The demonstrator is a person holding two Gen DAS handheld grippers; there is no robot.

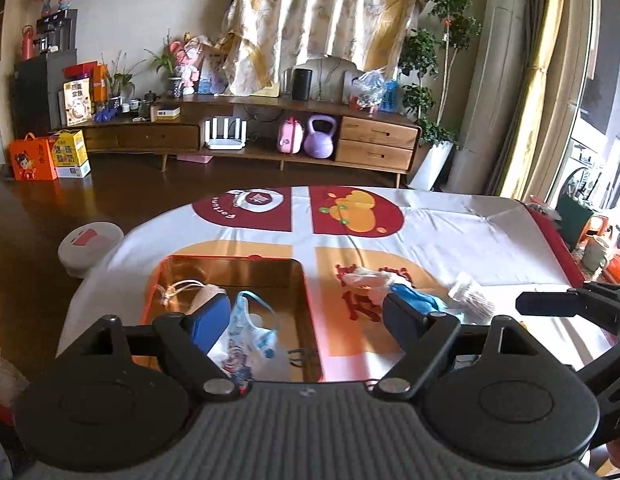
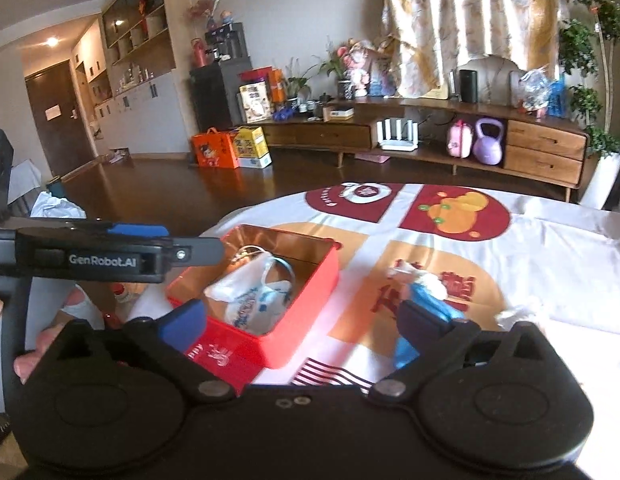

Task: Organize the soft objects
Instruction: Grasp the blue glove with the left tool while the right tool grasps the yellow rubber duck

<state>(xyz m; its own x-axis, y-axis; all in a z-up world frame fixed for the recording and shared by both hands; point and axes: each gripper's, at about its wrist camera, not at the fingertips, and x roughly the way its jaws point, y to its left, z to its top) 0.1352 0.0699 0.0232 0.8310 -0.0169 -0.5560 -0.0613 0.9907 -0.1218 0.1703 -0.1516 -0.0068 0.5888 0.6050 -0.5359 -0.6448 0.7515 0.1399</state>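
Currently both of your tools stand with jaws spread wide and nothing between the pads. Your left gripper [image 1: 306, 316] has its blue-padded fingers [image 1: 208, 322] over the near part of the red, gold-lined rectangular tin box [image 1: 230, 264], apart from its contents. Your right gripper [image 2: 306, 324] hangs above the box's near corner, likewise clear of everything.

Inside the box: a white cloth bib with blue trim and print [image 1: 250, 344], lying loose on the gold floor, and a small pale pouch with a white drawstring [image 1: 182, 290] beside it toward the left wall.

Outside the box, to its right on the white tablecloth with red and orange panels [image 2: 549, 240]: a blurred heap of white and blue soft items [image 2: 421, 284], plus a white crumpled piece [image 1: 469, 290] further right.

Your left hand [image 2: 42, 336] shows at the edge of the right wrist view, fingers around its tool's handle.
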